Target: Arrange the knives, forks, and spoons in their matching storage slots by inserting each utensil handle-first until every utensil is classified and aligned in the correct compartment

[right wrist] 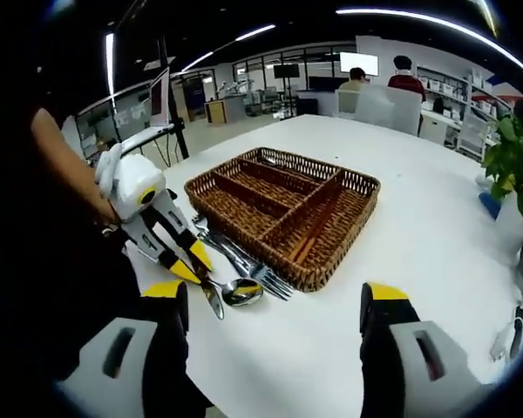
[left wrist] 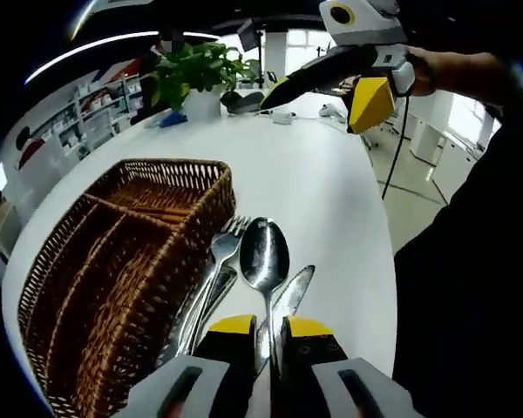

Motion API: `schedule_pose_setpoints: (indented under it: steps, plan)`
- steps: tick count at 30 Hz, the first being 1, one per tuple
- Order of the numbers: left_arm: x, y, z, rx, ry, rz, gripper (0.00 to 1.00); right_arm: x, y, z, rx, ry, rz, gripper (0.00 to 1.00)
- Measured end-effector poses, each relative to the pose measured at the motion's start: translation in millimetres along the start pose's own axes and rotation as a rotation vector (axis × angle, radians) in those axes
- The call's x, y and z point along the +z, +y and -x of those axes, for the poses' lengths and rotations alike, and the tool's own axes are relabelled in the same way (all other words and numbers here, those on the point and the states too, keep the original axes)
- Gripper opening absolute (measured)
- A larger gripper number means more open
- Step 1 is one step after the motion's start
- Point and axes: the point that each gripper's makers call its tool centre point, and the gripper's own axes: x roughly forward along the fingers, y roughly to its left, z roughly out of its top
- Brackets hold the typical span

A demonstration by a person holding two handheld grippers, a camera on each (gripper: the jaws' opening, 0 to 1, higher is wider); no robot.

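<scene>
- Left gripper (left wrist: 263, 329): fingers pinch the spoon (left wrist: 264, 254) by its handle, just beside the wicker cutlery basket (left wrist: 113, 261).
- Right gripper (right wrist: 275, 306): fingers spread wide above the white bench (right wrist: 418, 235).
- Forks (right wrist: 257, 272) and a knife (left wrist: 289, 296) lie against the basket's near wall.

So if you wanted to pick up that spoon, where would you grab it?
Probably by the handle, from the end away from the bowl. The spoon lies flat on the table, and its slim handle already runs between the left gripper jaws; the wide bowl would likely slip.
</scene>
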Motion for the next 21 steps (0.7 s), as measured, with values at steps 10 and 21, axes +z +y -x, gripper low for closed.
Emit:
schedule_pose_setpoints:
  steps: [10, 21]
  plan:
    - [-11.1, 2.3, -3.2, 0.013, 0.032, -0.036, 0.03, -0.6, 2.2, 4.2, -0.020, -0.010, -0.010, 0.83]
    - [-1.9, 3.6, 4.0, 0.014, -0.013, -0.006, 0.00, -3.0, 5.0, 2.5, -0.030, -0.004, -0.021, 0.83]
